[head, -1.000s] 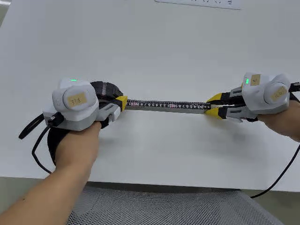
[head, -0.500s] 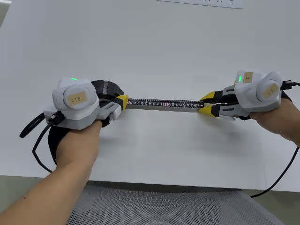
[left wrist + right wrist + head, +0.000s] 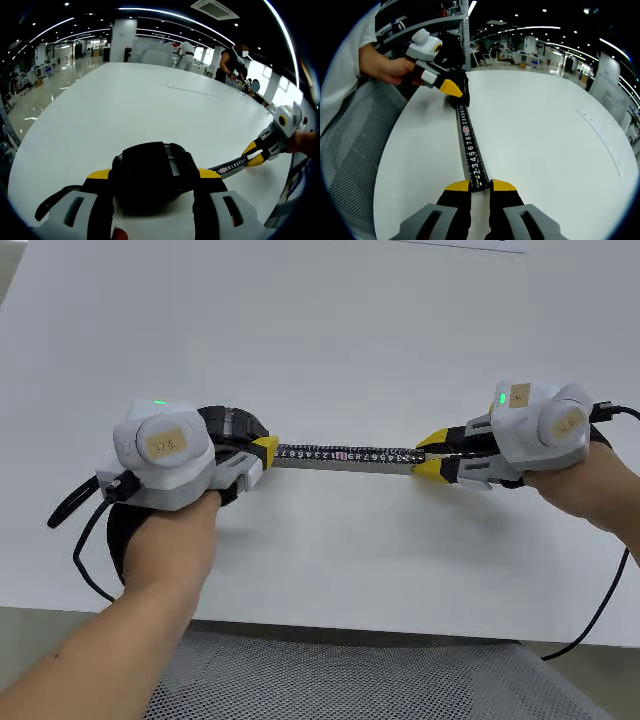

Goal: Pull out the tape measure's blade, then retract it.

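A white table (image 3: 330, 330) seen from above, with a person holding a two-jaw tool in each hand close to its near edge. The left gripper (image 3: 256, 454) sits toward the near left corner, its yellow-tipped jaws closed against both sides of a black tape measure (image 3: 228, 426). In the left gripper view the round black case (image 3: 152, 172) is wedged between the two jaws, which stand about as far apart as the case is wide. A dark blade (image 3: 345, 456) with white numbers runs out of the case, straight and roughly parallel to the near edge, to the right gripper (image 3: 429, 454). That gripper's yellow tips are pinched almost together on the blade's free end. In the right gripper view the blade (image 3: 469, 145) leads away from the narrow gap between the jaws of the right gripper (image 3: 480, 186) toward the other tool. The blade lies low over the table; whether it touches the surface cannot be told.
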Action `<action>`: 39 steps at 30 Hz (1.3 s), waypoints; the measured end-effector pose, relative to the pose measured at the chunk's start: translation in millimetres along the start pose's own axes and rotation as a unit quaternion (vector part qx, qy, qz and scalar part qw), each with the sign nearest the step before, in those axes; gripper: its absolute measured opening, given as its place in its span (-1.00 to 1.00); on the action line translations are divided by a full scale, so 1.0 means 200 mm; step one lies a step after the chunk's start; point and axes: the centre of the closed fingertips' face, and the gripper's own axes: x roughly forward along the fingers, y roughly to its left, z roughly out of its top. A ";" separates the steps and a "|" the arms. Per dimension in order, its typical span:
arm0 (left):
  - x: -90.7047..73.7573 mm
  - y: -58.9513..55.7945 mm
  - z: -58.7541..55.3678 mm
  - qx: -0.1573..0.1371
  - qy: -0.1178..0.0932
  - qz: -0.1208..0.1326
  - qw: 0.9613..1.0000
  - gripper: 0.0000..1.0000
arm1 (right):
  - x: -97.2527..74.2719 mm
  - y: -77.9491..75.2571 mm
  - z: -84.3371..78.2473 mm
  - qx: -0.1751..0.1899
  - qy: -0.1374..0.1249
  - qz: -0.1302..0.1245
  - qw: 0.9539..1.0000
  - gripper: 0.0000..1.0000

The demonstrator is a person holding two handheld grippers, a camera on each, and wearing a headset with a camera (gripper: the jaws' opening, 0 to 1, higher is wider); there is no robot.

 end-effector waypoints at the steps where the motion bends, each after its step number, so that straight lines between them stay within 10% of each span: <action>1: 0.00 0.00 0.00 0.000 0.000 -0.001 1.000 0.20 | 0.00 0.00 0.00 0.001 -0.001 0.001 1.000 -0.82; 39: 0.00 0.01 0.00 -0.015 -0.001 -0.010 1.000 0.19 | 0.20 0.03 0.21 0.001 -0.033 0.030 0.999 -0.82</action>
